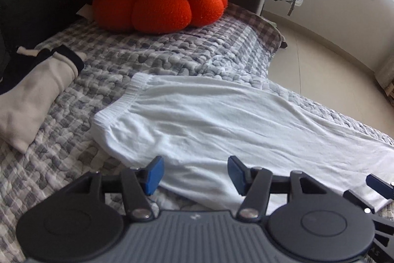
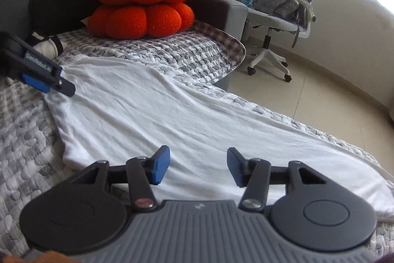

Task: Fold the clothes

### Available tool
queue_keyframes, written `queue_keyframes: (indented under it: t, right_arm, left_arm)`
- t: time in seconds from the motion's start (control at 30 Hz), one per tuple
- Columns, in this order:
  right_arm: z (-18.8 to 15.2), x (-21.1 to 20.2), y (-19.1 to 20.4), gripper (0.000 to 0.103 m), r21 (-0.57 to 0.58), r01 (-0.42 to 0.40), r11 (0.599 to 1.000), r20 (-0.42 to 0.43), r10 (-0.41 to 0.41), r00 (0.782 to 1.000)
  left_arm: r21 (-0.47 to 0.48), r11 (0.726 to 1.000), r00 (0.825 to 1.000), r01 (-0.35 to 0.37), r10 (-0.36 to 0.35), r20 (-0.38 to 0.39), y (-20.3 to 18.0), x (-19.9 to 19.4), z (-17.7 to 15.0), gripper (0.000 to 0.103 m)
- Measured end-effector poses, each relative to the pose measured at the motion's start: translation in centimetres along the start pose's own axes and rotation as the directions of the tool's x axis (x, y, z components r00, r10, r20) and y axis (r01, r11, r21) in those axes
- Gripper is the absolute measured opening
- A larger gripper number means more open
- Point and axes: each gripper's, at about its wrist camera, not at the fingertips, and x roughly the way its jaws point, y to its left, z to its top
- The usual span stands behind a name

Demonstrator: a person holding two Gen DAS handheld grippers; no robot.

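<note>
White garment point(image 1: 221, 120) flat on checked quilt point(image 1: 172, 53), both my grippers above it.
Left gripper point(image 1: 193, 173) wide, empty; its side label reads roughly "GenRobot.AI". Right gripper point(image 2: 198, 168) wide, empty, over garment's near edge. Orange cushions point(image 2: 147, 4) behind.

Both my wrist cameras look forward, low and close over the bed point(image 1: 172, 61); they share the white garment point(image 1: 221, 120) and orange cushions point(image 2: 147, 4) ahead.
</note>
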Motion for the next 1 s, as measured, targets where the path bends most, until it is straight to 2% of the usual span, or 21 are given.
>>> queue_keyframes:
  t: [0.1,0.2,0.27,0.4,0.6,0.7,0.87,1.0]
  right_arm:
    - [0.0,-0.6,-0.4,0.056,0.026,0.007,1.000,0.013,-0.007,1.000]
    - [-0.1,-1.0,-1.1,0.056,0.055,0.023,0.998,0.007,-0.023,1.000]
    - [-0.2,-1.2,-1.6,0.056,0.074,0.038,0.997,-0.012,-0.037,0.999]
    - [-0.8,-1.5,-1.9,0.056,0.103,0.055,0.993,-0.027,-0.052,0.998]
    - [0.2,-5.3,-0.8,0.058,0.066,-0.002,0.998,0.041,0.000,0.999]
    - [0.2,-6.6,-0.2,0.059,0.047,-0.041,0.998,0.051,0.039,0.998]
    - [-0.2,-7.1,1.9,0.064,-0.070,-0.122,0.990,0.035,0.125,0.992]
    - [-0.6,-7.1,3.7,0.064,-0.150,-0.193,0.970,0.010,0.197,0.980]
  left_arm:
    - [0.041,0.999,1.000,-0.004,0.004,-0.010,-0.4,0.4,-0.4,0.059]
    - [0.046,0.998,0.998,-0.036,0.038,-0.045,0.8,1.9,-0.6,0.062]
    - [0.016,1.000,0.999,0.000,0.001,-0.054,1.9,2.0,-0.4,0.065]
    - [0.013,1.000,0.999,0.018,-0.017,-0.035,1.6,0.4,-0.4,0.063]
    - [0.012,0.999,0.999,0.042,-0.042,-0.006,1.1,-2.2,-0.5,0.064]
    - [0.031,0.999,1.000,0.023,-0.022,-0.019,0.7,-2.5,-0.5,0.065]
    - [-0.033,0.999,1.000,0.010,-0.009,0.015,2.4,-3.6,0.4,0.079]
    - [-0.056,0.998,1.000,0.015,-0.015,-0.006,3.0,-3.4,0.6,0.079]
